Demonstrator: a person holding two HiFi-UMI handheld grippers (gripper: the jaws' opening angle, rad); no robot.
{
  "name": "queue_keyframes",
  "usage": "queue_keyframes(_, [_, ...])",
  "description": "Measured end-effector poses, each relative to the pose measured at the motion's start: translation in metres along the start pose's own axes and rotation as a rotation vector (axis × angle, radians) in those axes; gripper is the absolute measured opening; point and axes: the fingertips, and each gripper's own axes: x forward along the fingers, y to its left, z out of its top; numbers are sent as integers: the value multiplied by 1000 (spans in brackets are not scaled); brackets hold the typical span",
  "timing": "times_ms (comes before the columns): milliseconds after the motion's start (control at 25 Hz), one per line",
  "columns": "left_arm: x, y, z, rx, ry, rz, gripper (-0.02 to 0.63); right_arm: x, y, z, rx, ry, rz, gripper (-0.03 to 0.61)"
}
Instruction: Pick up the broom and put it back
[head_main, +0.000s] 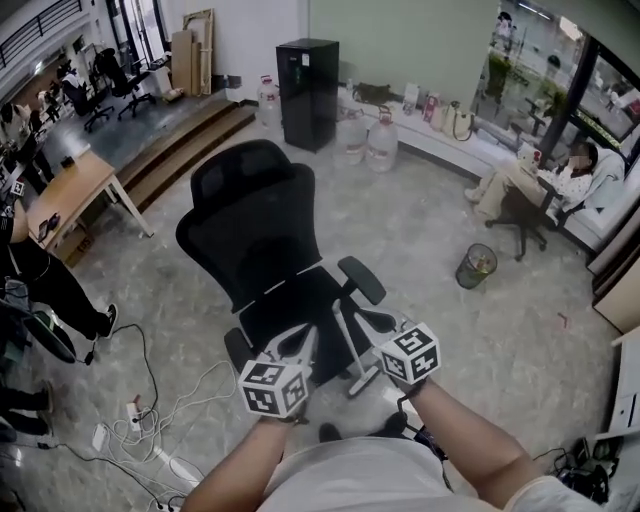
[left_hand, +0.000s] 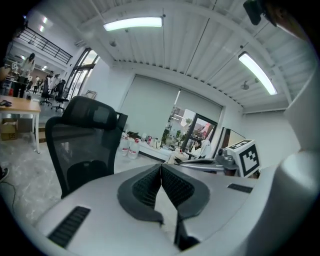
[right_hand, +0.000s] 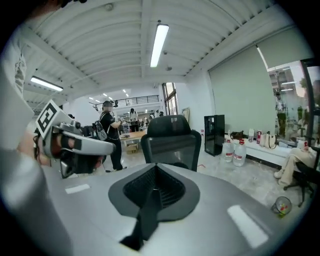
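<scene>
Black office chair (head_main: 265, 235) stands straight ahead, its seat edge just past both tools. Open floor (head_main: 440, 330) runs to its right as far as a round bin (head_main: 477, 266). Loose cables (head_main: 140, 400) sprawl at left. Both forearms reach forward, side by side. On the left gripper (left_hand: 161, 167) the jaws are together, nothing between. The right gripper (right_hand: 156, 168) is the same, empty. The bin holds something, unclear what. Where the broom is cannot be told.
</scene>
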Motion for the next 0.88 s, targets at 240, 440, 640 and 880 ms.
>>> queue_keyframes(240, [-1, -59, 66, 55, -99, -102, 8, -53, 23, 66, 9, -112, 22, 2])
queue_keyframes(440, [3, -81, 90, 134, -115, -134, 8, -72, 32, 98, -15, -156, 10, 2])
queue_keyframes(640, [6, -77, 94, 135, -117, -140, 8, -67, 34, 108, -64, -158, -19, 2])
queue_keyframes(880, [2, -67, 97, 131, -119, -131, 8, -59, 39, 118, -53, -159, -6, 2])
